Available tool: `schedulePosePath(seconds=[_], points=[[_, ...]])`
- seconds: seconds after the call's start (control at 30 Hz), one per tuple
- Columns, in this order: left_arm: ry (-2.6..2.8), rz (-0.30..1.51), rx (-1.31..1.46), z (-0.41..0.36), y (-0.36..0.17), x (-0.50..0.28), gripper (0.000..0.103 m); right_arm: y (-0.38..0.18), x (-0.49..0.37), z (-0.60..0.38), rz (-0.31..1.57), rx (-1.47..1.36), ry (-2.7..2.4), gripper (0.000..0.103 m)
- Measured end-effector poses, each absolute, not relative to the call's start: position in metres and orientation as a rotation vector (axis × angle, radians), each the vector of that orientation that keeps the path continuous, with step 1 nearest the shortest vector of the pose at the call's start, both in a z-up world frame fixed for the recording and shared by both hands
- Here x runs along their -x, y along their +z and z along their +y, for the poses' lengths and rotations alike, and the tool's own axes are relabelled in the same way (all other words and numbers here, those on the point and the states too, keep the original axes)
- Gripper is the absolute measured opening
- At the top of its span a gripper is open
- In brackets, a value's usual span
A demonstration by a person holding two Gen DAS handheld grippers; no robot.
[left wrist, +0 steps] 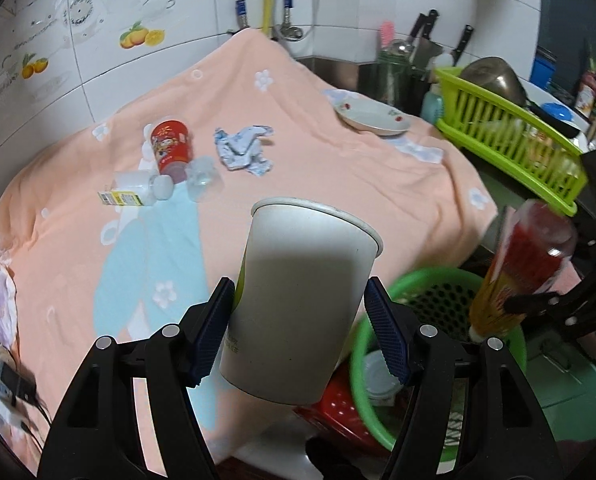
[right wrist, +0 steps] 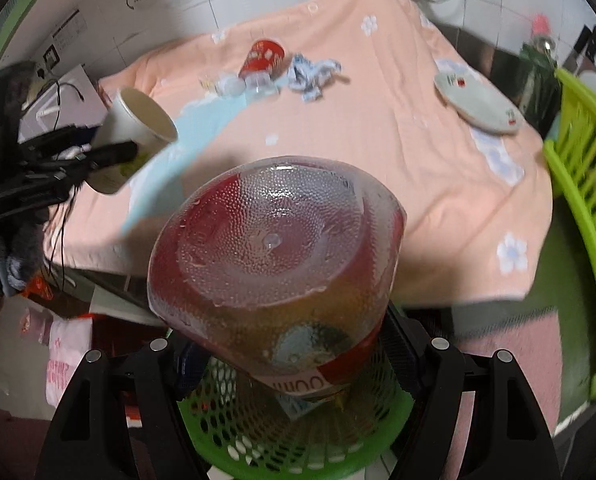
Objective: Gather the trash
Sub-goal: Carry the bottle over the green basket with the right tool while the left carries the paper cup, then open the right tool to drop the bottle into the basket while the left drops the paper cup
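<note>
Left gripper [left wrist: 300,326] pinched white paper cup [left wrist: 298,300] above near cloth edge. Right gripper [right wrist: 298,356] clamped plastic bottle [right wrist: 276,264] over green basket [right wrist: 298,432]. Crumpled wrapper [left wrist: 244,150] lay far.

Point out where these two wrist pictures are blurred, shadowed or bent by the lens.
Left wrist view: the red bottle and green basket smear with motion; a shadow falls across the paper cup; wall tiles curve toward the edges. Right wrist view: the bottle's base fills the centre, soft; the lime rack blurs.
</note>
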State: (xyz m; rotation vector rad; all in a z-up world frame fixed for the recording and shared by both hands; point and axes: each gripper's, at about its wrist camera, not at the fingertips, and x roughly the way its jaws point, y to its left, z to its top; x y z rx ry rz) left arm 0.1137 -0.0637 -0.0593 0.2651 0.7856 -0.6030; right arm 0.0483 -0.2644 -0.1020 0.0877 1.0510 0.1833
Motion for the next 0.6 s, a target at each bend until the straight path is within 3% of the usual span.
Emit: schedulePosePath(seconds=[0.6], points=[[-0.688, 0.783, -0.302, -0.092, -0.068, -0.040, 0.066, -0.144, -0.002, -0.267, 1.144, -0.172, 0.195, 0.075]])
